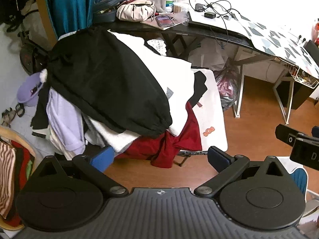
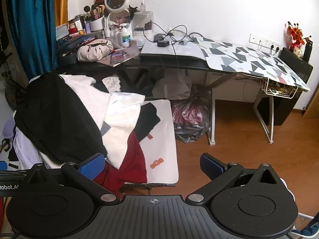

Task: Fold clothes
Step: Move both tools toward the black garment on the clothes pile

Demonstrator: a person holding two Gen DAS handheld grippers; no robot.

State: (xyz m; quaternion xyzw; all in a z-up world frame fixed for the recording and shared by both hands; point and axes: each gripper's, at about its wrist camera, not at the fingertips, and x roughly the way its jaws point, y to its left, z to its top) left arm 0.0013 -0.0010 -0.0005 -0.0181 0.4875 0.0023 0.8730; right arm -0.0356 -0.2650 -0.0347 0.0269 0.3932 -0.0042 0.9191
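A heap of clothes lies on a small white folding table [image 1: 217,119] [image 2: 167,139]. On top is a black garment [image 1: 103,83] [image 2: 53,117] with gathered cuffs. Under it lie white pieces [image 1: 171,73] [image 2: 119,131], a dark red garment [image 1: 171,145] [image 2: 133,165] hanging off the front edge, and a lilac one [image 1: 63,119] at the left. My left gripper [image 1: 160,156] is open, held in front of the heap above the floor. My right gripper [image 2: 152,164] is open too, just before the red garment. Neither holds anything.
A cluttered black desk [image 2: 159,64] with cosmetics, cables, a phone and a patterned cloth [image 2: 249,59] stands behind. A plastic bag [image 2: 191,117] sits under it. A teal curtain [image 1: 69,6] hangs at the left. The wooden floor [image 2: 249,151] is open to the right. The right gripper's body [image 1: 299,143] shows in the left wrist view.
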